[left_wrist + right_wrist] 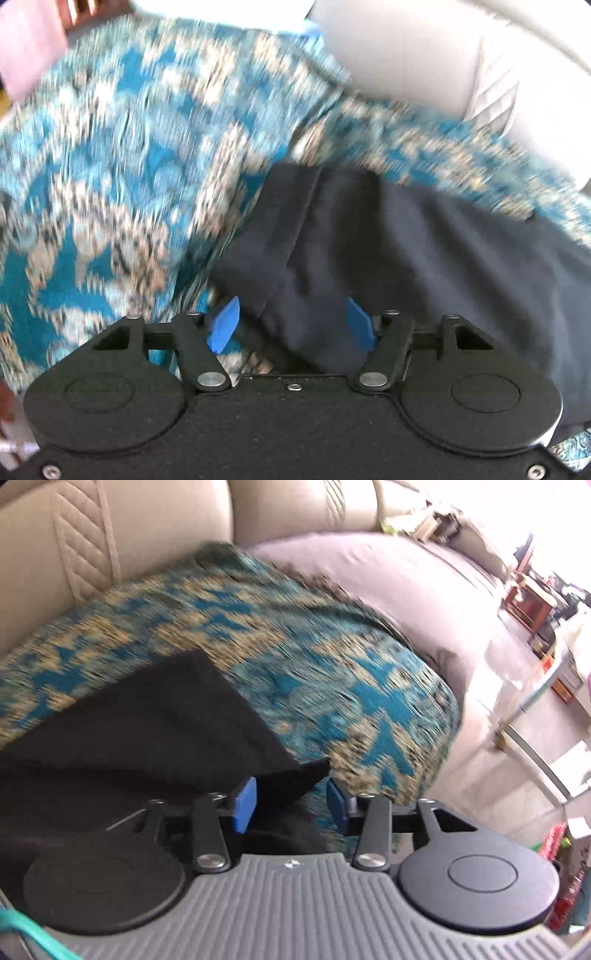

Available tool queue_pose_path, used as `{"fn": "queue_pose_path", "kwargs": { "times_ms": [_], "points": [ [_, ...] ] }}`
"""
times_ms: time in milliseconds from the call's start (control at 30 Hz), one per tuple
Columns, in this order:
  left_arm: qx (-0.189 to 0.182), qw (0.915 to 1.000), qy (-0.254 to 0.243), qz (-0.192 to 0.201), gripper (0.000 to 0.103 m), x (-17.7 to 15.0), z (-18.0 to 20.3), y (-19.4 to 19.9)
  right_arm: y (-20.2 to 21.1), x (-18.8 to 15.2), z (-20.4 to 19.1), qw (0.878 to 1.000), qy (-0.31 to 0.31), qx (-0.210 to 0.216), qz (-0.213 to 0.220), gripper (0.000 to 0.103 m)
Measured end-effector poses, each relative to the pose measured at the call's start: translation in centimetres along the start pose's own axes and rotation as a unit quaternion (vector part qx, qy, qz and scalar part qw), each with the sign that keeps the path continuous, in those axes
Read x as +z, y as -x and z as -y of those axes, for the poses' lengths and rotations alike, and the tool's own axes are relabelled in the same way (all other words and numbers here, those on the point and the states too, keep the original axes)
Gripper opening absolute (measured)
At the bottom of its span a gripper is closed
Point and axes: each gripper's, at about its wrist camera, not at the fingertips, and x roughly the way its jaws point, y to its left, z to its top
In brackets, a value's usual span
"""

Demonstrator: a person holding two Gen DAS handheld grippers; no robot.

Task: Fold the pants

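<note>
Dark navy fabric pants (388, 258) on teal-and-beige patterned woven throw (332, 672); my left gripper (293, 325) and right gripper (291, 805) both spread wide around pant edges.

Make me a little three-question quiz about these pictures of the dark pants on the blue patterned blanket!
1. True or false: the dark pants lie on a bare wooden floor.
2. In the left wrist view, what sits between the blue pads of the left hand-held gripper? A) dark pants B) a pillow C) nothing
3. Fill in: the patterned blanket is spread over a beige ____.

Key: 1. False, they lie on the teal and tan blanket. 2. A; the jaws stand apart with cloth between them. 3. Sofa. The right hand-held gripper is open too, with a pants corner between its pads.
</note>
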Motion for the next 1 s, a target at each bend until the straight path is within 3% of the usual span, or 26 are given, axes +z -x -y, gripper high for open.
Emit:
{"fn": "queue_pose_path", "kwargs": {
  "times_ms": [133,200,267,367,500,600,700,733,833,933,1000],
  "points": [
    [-0.026,0.9974,-0.035,0.058,0.082,0.0,1.7,2.9,3.9,-0.7,-4.3,0.994,0.055,0.082,0.051,0.071],
    [-0.054,0.9955,-0.048,0.061,0.083,0.0,2.8,3.6,6.3,-2.0,-8.0,0.981,0.121,0.127,0.080,0.074],
    [-0.082,0.9931,-0.068,0.048,0.083,-0.3,4.3,3.9,8.8,-4.0,-12.1,0.960,0.197,0.169,0.110,0.077],
    [-0.109,0.9866,-0.117,0.033,0.083,-1.5,6.8,3.7,13.0,-8.4,-18.2,0.903,0.320,0.236,0.163,0.079],
    [-0.118,0.9727,-0.196,0.040,0.083,-4.2,9.6,3.1,17.8,-15.6,-24.2,0.812,0.442,0.326,0.197,0.079],
    [-0.124,0.9552,-0.263,0.054,0.083,-6.6,11.4,3.1,20.5,-20.8,-26.9,0.749,0.510,0.369,0.209,0.079],
    [-0.138,0.9322,-0.326,0.075,0.083,-9.1,12.8,3.5,22.3,-25.0,-27.9,0.689,0.560,0.401,0.226,0.079],
    [-0.142,0.9226,-0.349,0.084,0.083,-9.9,13.2,3.7,22.6,-25.8,-28.0,0.676,0.570,0.406,0.229,0.079],
    [-0.144,0.8981,-0.401,0.107,0.083,-11.8,14.3,3.8,22.6,-28.0,-28.0,0.652,0.598,0.403,0.234,0.079],
    [-0.155,0.8766,-0.441,0.116,0.075,-13.3,15.1,3.8,22.1,-28.8,-28.3,0.644,0.610,0.412,0.210,0.078],
    [-0.166,0.8689,-0.452,0.113,0.072,-13.9,15.5,3.7,22.1,-29.1,-28.4,0.640,0.609,0.424,0.198,0.078]
  ]
}}
